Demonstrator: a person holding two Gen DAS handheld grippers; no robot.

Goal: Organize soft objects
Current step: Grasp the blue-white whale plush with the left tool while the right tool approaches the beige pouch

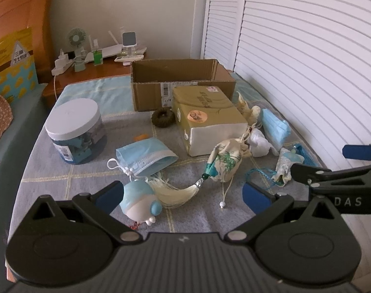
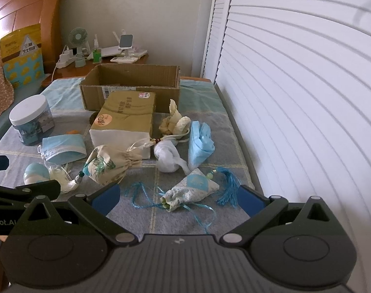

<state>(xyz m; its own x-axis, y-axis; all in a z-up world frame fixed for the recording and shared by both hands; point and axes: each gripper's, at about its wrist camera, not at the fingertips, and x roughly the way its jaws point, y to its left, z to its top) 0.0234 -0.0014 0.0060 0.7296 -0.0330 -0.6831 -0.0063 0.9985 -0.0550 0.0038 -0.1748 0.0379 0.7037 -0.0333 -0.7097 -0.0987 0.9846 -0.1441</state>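
Observation:
Soft items lie scattered on a grey-blue blanket. My left gripper (image 1: 183,195) is open and empty just above a cream tassel (image 1: 175,191) and a blue-white round sachet (image 1: 140,201). A bamboo-print pouch (image 1: 225,162) lies ahead of it. My right gripper (image 2: 178,199) is open and empty over a blue-white sachet (image 2: 192,190) with a blue tassel (image 2: 228,183). Two blue face masks (image 2: 63,147) (image 2: 200,144), a white cloth knot (image 2: 168,157) and a cream knot (image 2: 175,123) lie around. An open cardboard box (image 2: 130,86) stands at the back.
A tissue pack (image 2: 125,119) lies in front of the box. A white-lidded jar (image 1: 74,130) stands at the left. A dark ring (image 1: 163,118) lies near the box. White louvred doors (image 2: 295,85) run along the right. A cluttered nightstand (image 1: 97,58) is behind.

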